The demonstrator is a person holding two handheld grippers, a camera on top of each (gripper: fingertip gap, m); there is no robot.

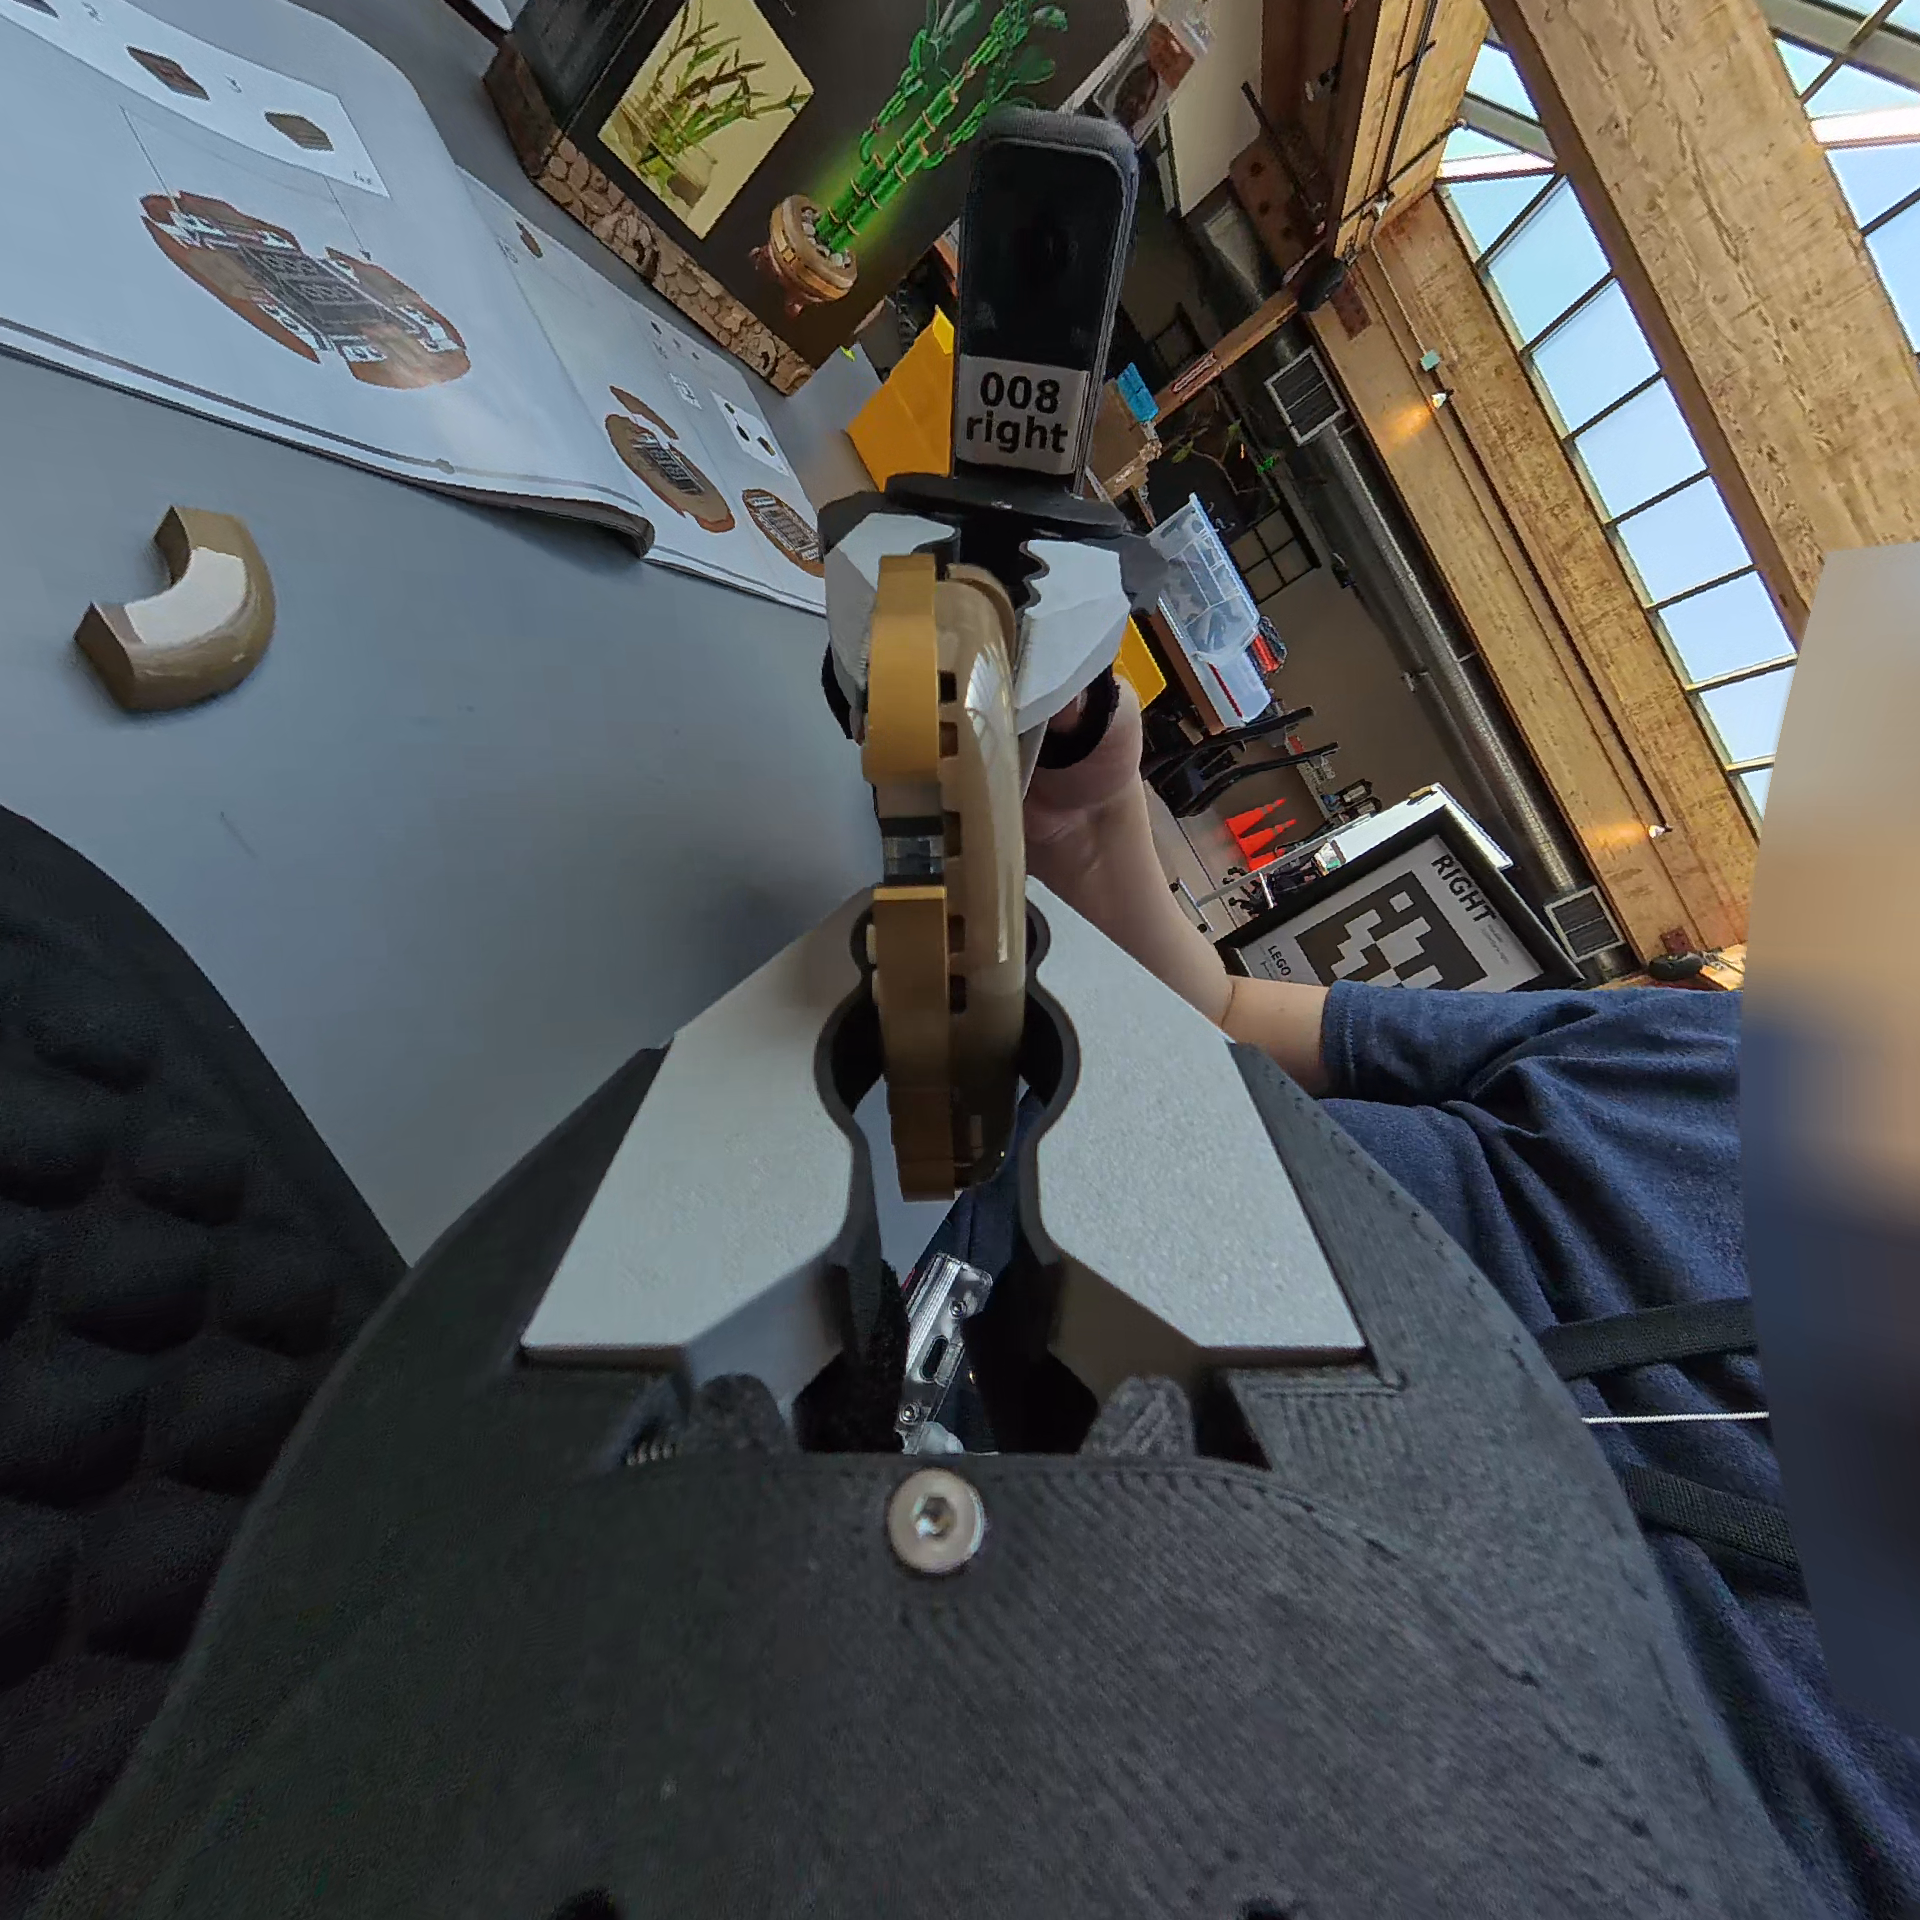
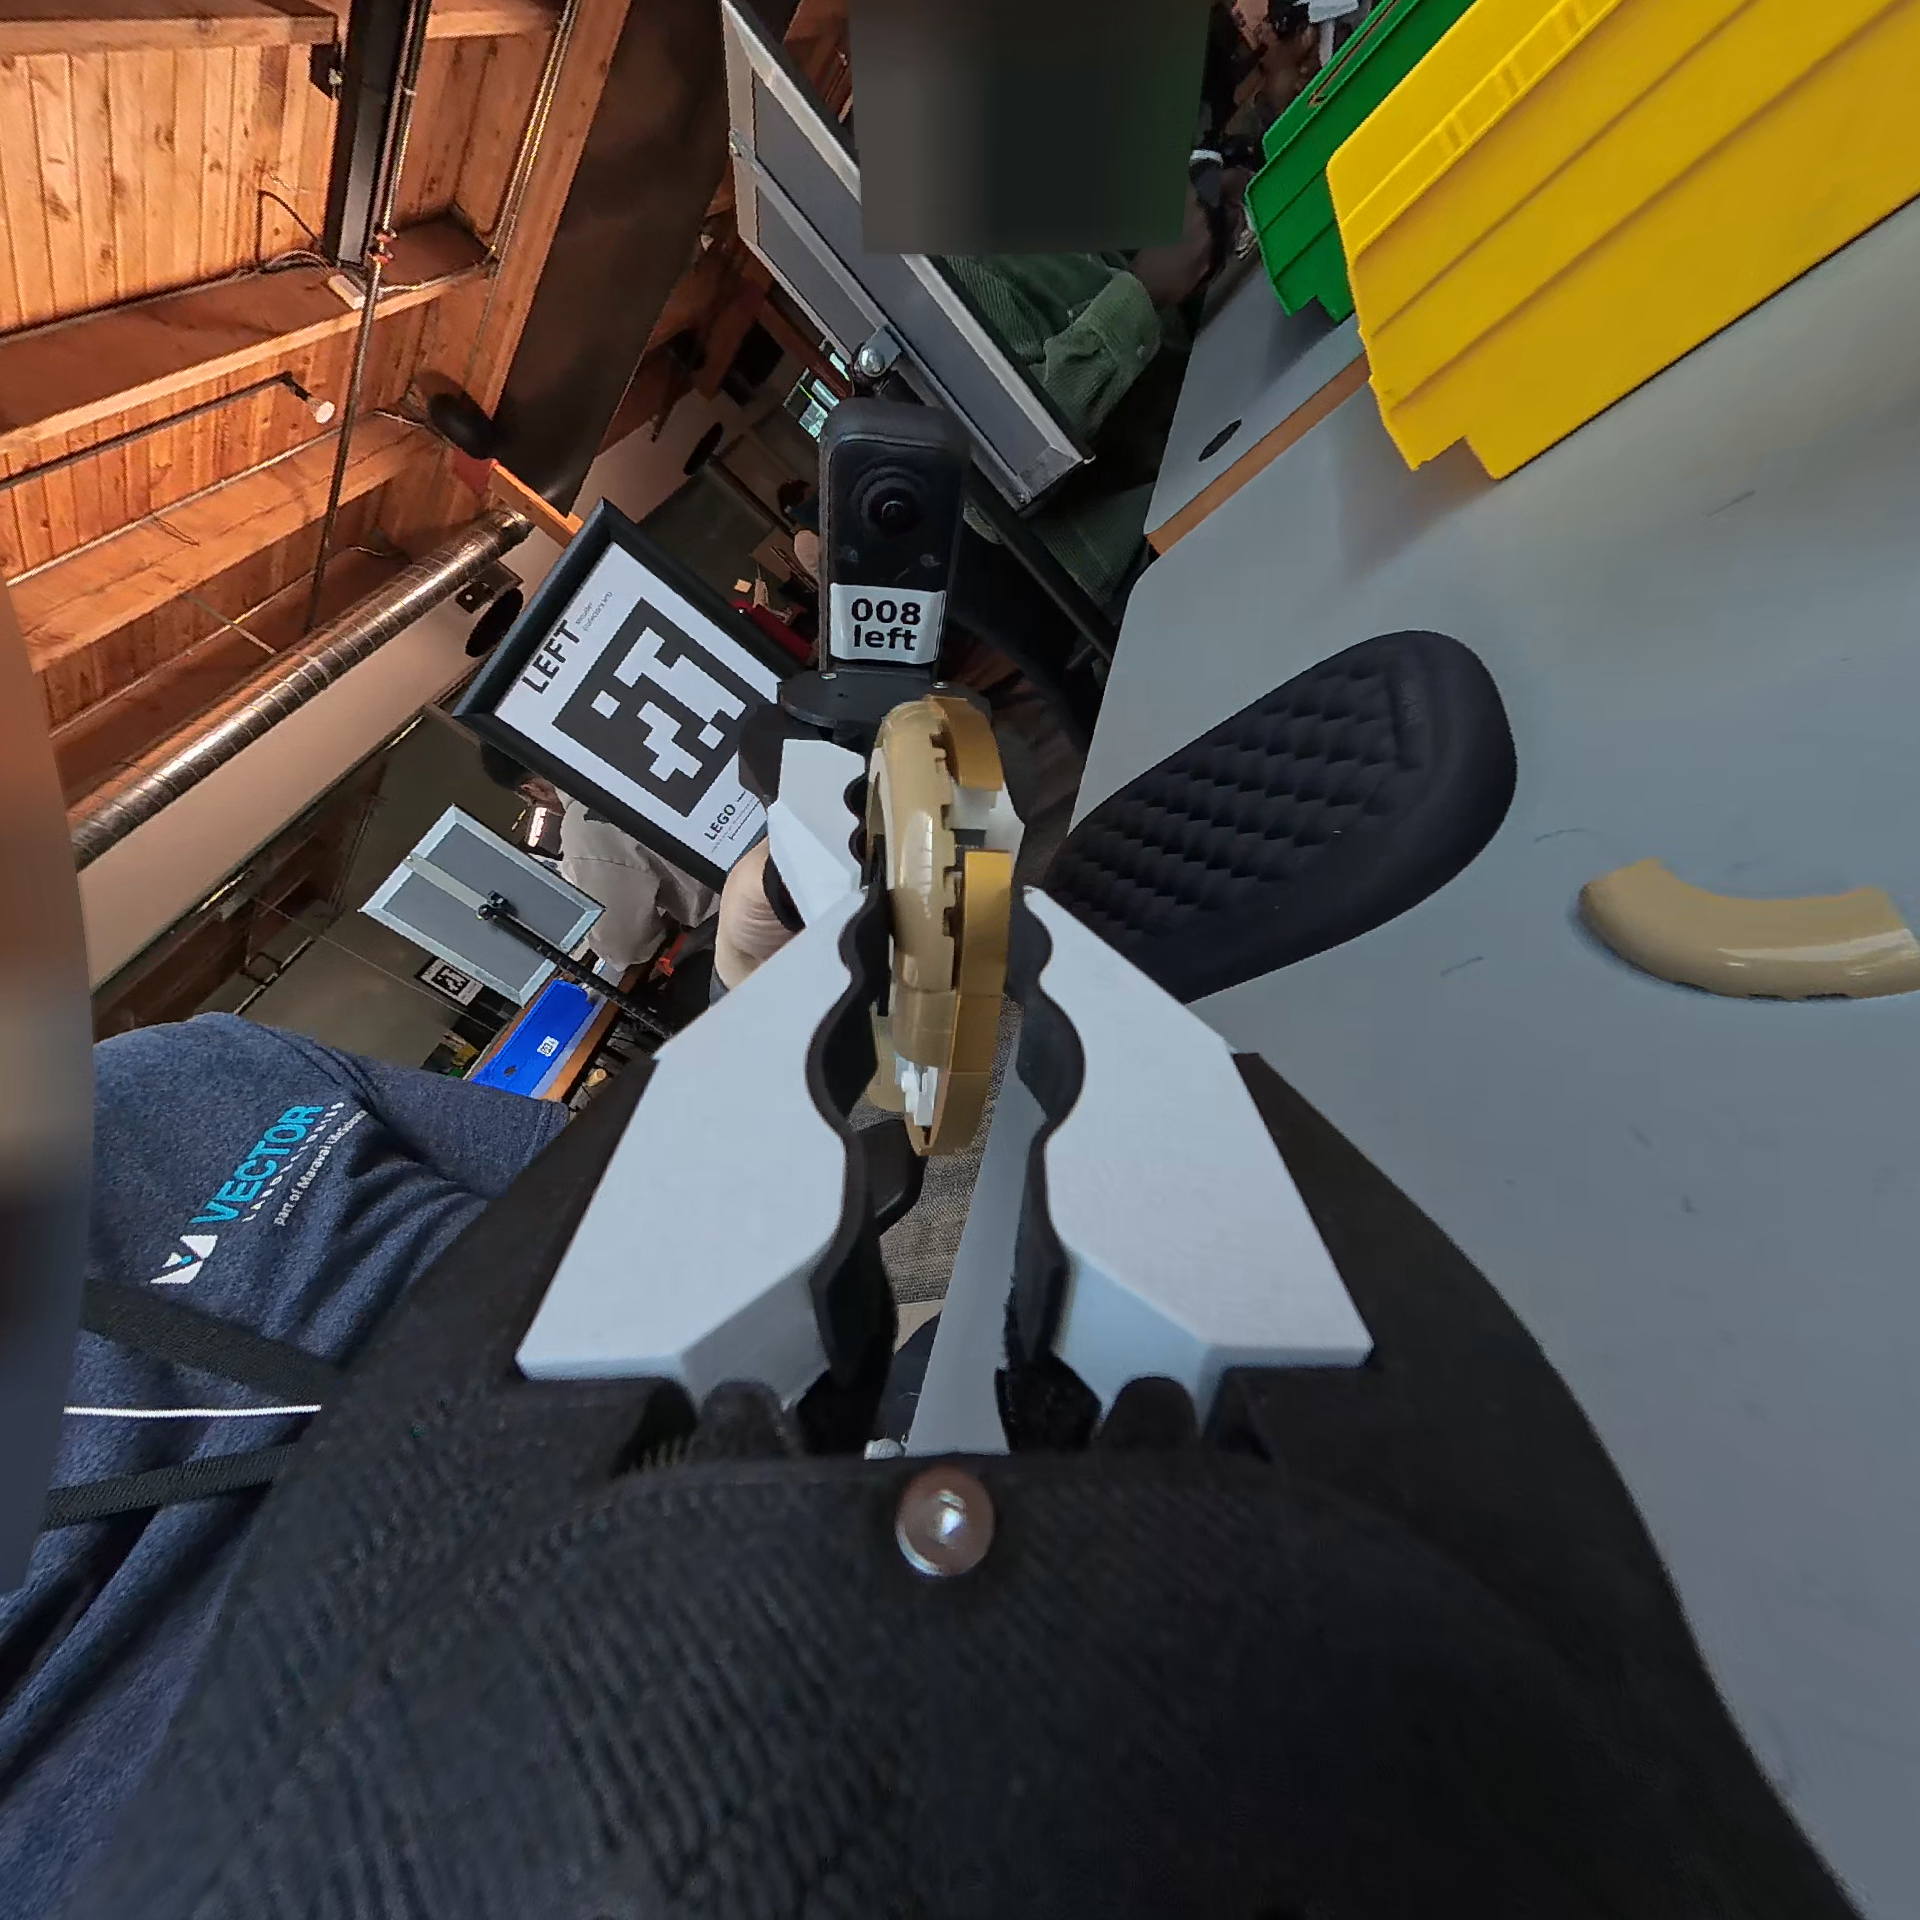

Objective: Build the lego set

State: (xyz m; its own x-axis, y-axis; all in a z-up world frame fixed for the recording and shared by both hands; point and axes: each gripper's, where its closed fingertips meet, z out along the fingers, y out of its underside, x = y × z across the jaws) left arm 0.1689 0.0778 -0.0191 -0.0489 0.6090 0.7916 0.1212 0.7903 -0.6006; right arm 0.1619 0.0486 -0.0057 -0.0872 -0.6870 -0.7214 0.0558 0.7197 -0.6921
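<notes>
Loose curved tan piece [image 1: 182,613] on grey table [image 1: 499,790]; open instruction booklet [image 1: 343,312] beyond

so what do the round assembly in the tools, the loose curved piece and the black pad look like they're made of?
Round tan assembly: hard moulded plastic, glossy, going by the sharp highlight on its curved face. Loose curved piece on the table: apparently the same plastic, smooth with a soft sheen. Black pad: matte, dimpled, probably foam or rubber. Both tools, left and right, grip the assembly.
</notes>
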